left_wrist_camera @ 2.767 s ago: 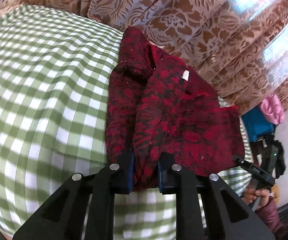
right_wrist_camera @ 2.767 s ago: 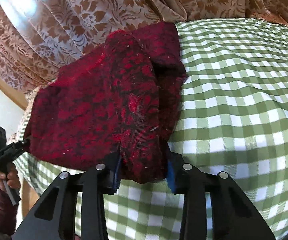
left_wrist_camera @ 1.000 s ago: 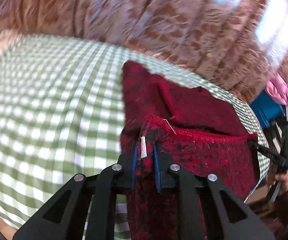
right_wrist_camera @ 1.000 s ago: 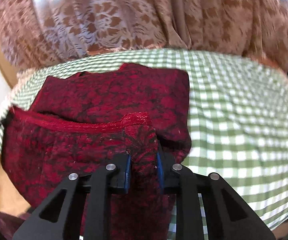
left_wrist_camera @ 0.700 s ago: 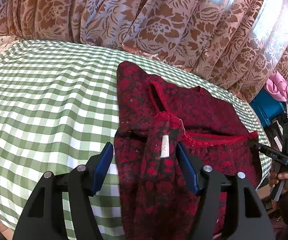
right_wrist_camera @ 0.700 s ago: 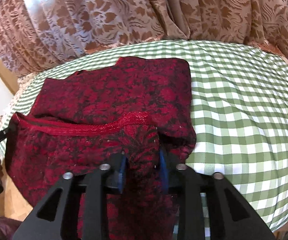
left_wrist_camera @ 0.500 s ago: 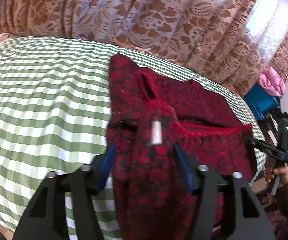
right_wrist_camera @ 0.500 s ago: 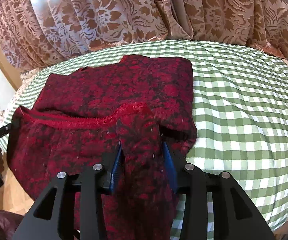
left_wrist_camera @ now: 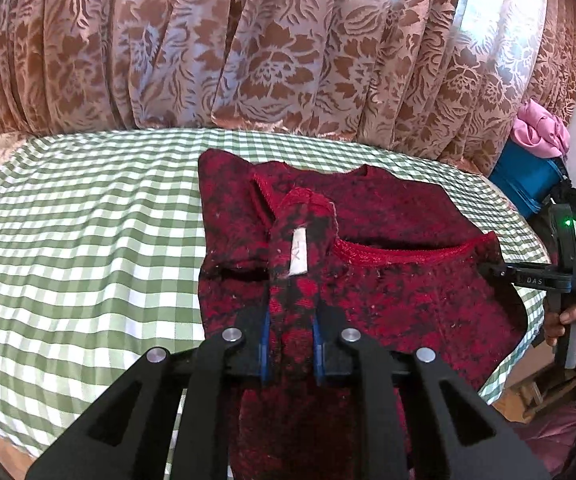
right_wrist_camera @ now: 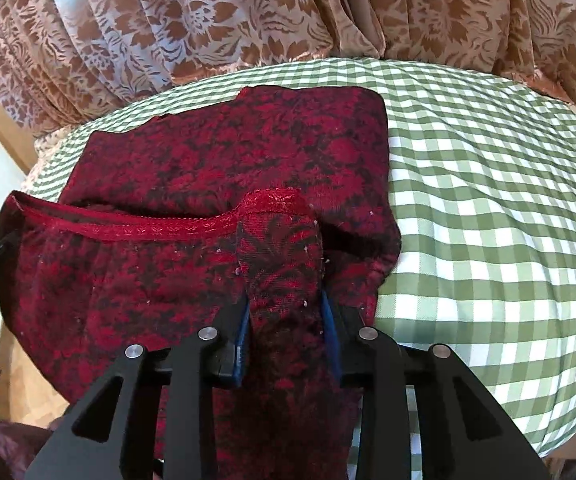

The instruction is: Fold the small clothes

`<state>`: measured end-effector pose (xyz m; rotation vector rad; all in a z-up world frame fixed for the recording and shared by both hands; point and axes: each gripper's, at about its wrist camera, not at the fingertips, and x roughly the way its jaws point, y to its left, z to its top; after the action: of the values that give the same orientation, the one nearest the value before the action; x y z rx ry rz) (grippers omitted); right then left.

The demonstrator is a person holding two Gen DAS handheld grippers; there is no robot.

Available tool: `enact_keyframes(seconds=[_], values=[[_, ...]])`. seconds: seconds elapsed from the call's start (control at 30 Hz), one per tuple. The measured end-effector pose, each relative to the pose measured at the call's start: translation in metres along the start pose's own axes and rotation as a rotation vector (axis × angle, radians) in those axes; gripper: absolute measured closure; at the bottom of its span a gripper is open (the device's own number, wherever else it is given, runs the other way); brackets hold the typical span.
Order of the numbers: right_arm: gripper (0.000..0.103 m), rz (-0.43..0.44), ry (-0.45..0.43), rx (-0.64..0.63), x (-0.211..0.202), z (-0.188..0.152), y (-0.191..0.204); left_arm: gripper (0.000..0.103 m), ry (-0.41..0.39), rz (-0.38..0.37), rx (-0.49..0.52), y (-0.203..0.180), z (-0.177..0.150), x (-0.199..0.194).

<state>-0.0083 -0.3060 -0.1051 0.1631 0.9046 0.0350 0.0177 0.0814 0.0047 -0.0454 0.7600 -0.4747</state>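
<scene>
A dark red patterned garment (left_wrist_camera: 388, 280) is lying across the near edge of a table covered in a green and white checked cloth (left_wrist_camera: 87, 240), with its far part flat on the table and its near part hanging off the edge toward the camera. The left gripper (left_wrist_camera: 290, 354) is pinching a bunched corner of the hem, the one carrying a small white label (left_wrist_camera: 298, 254), and its fingers are pressed onto the cloth from both sides. The right gripper (right_wrist_camera: 285, 346) is pinching the other hem corner in the same way, with the red trimmed edge (right_wrist_camera: 147, 226) running taut from one corner to the other. The task looks to be partly done: the sides appear already tucked in, since the far part is reading as a neat rectangle, and the hem is being carried up over the body for a crosswise fold. What seems left is laying that edge down near the far end, letting go, and perhaps smoothing or folding once more. The lower part of the garment is hidden behind the gripper frames, so how much is still hanging cannot be told. The writing on the label is too small to read, and the sleeves are not showing at all.
</scene>
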Motion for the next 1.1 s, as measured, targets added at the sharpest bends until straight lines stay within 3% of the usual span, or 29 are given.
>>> enact_keyframes(seconds=[0.23,0.5,0.87,1.1], values=[[0.071,-0.033,-0.015,-0.054,-0.003,-0.002,0.007,0.088,-0.012,0.051,-0.013,-0.005,-0.004,-0.006],[0.081,-0.044,-0.054,-0.106,-0.025,0.0,0.017,0.089,-0.033,0.06,-0.012,-0.009,-0.008,-0.014],[0.082,0.004,-0.108,-0.152,-0.07,-0.003,0.035,0.09,-0.066,0.026,-0.05,-0.002,-0.018,-0.041],[0.082,0.075,-0.166,-0.081,-0.085,0.017,0.03,0.09,-0.132,-0.005,-0.055,-0.001,0.006,-0.054]])
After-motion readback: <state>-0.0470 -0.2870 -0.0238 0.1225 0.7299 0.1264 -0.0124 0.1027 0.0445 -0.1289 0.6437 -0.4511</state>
